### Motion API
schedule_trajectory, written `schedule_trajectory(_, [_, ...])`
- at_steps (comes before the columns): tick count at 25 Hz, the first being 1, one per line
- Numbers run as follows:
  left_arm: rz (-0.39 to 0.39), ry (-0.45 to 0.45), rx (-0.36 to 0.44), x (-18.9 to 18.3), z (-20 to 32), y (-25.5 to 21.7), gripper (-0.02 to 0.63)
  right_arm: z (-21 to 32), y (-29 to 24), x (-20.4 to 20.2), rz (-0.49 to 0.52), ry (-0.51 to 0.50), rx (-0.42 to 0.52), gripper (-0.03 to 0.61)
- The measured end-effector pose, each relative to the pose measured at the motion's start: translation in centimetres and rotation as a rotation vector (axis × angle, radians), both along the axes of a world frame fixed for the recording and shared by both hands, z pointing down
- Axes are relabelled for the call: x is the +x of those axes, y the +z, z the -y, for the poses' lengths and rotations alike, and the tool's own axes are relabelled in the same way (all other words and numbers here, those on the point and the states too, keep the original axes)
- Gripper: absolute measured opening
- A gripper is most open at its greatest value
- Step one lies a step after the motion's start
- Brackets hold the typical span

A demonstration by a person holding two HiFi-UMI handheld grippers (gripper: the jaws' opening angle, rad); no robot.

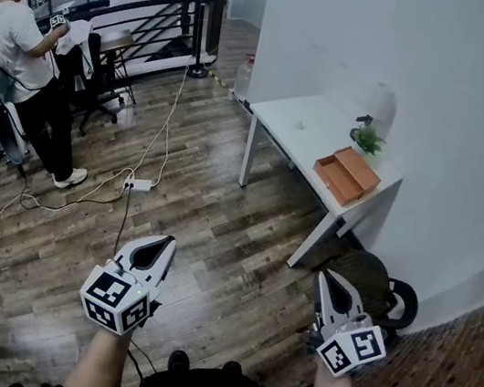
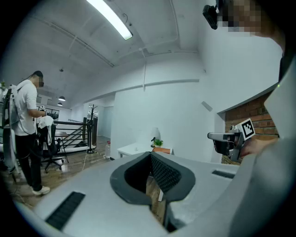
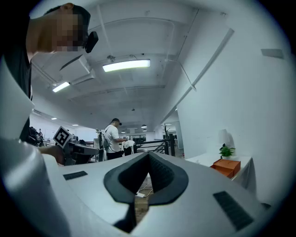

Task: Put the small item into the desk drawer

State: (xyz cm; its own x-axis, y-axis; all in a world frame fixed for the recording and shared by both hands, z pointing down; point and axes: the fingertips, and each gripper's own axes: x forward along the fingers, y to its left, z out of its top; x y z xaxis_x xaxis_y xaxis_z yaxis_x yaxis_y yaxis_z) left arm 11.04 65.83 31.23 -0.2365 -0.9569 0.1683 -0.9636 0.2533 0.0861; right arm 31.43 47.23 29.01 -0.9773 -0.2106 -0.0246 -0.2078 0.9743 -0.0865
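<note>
Head view: left gripper (image 1: 158,247) and right gripper (image 1: 329,287) are hovering over the wood floor (image 1: 217,230), both sets of jaws pressing together empty, the desk (image 1: 306,120) well ahead.

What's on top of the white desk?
An orange box, a small potted plant, a white rounded object behind it, and a tiny item too small to identify. The box's inside is covered.

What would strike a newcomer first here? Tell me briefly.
The left gripper and right gripper, both grey, shut and empty, jut out low in the head view over the wooden floor. Ahead, a white desk stands against the wall, with an orange box and a small plant on it. A person stands at far left.
</note>
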Motion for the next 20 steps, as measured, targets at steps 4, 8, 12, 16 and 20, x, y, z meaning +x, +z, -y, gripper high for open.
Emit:
schedule_trajectory(4, [-0.005,-0.007,-0.003,-0.8,0.3,0.7,0.008,0.3,0.9,-0.5,-0.015,-0.001,-0.003,0.003])
schedule_trajectory(8, [-0.015,-0.004,0.0,-1.1,0.6,0.9,0.008,0.5,1.2,-0.6,-0.028,0.002,-0.011,0.003])
schedule_trajectory(12, [-0.024,0.005,0.002,-1.5,0.6,1.1,0.008,0.8,1.5,-0.7,-0.035,0.018,-0.02,0.003])
schedule_trajectory(16, [-0.04,0.009,-0.003,-2.2,0.3,1.6,0.008,0.5,1.6,-1.4,-0.079,0.067,0.063,0.003])
schedule_trajectory(20, [-0.049,0.011,0.0,-3.4,-0.2,1.9,0.008,-0.5,1.4,-2.6,-0.069,0.059,0.07,0.003])
